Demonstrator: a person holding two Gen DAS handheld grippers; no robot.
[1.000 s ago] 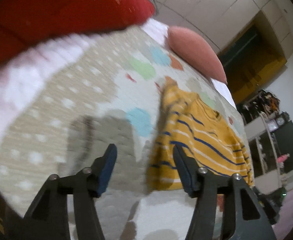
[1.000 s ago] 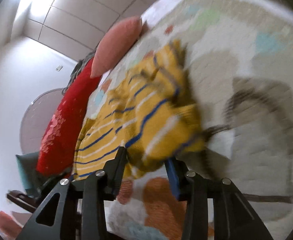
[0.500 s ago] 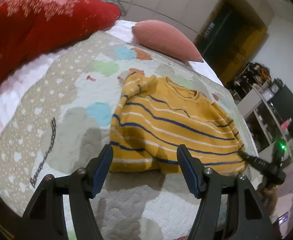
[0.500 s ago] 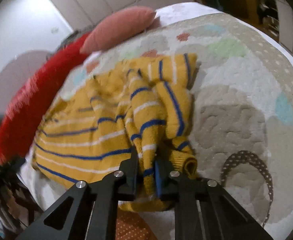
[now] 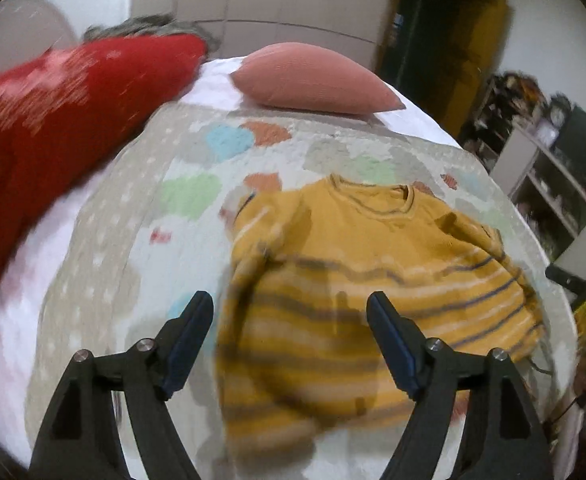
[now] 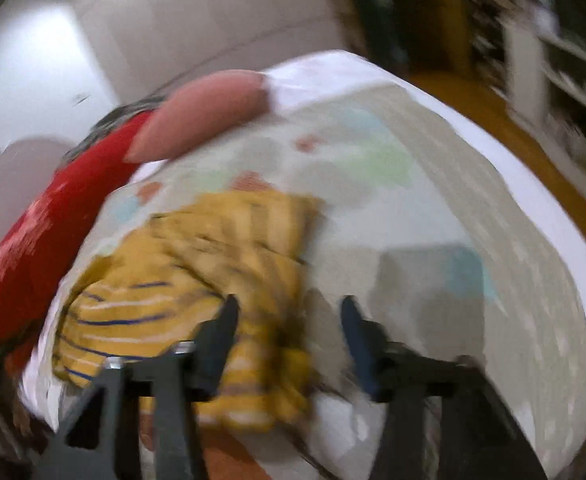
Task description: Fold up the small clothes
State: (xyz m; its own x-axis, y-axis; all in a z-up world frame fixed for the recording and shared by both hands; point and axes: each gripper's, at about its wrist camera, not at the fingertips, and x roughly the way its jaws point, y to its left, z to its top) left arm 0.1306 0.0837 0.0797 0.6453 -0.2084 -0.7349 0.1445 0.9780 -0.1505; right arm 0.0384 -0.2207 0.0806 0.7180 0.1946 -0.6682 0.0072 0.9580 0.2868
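A small yellow sweater (image 5: 357, 280) with blue and white stripes lies on the patterned bed quilt (image 5: 141, 240), collar toward the far end. Its sleeves are folded in over the body. My left gripper (image 5: 291, 332) is open and empty above the sweater's near left hem. In the blurred right wrist view the sweater (image 6: 197, 276) lies left of centre. My right gripper (image 6: 289, 328) is open and empty above the sweater's near right edge.
A pink pillow (image 5: 313, 80) lies at the head of the bed and a red cushion (image 5: 53, 120) along the left side. Shelves (image 5: 553, 184) with clutter stand to the right of the bed. The quilt's right edge (image 6: 533, 208) drops to an orange floor.
My right gripper was shut on a sweater sleeve half a second ago and has let it go and opened. My left gripper has swung to face the sweater, still open.
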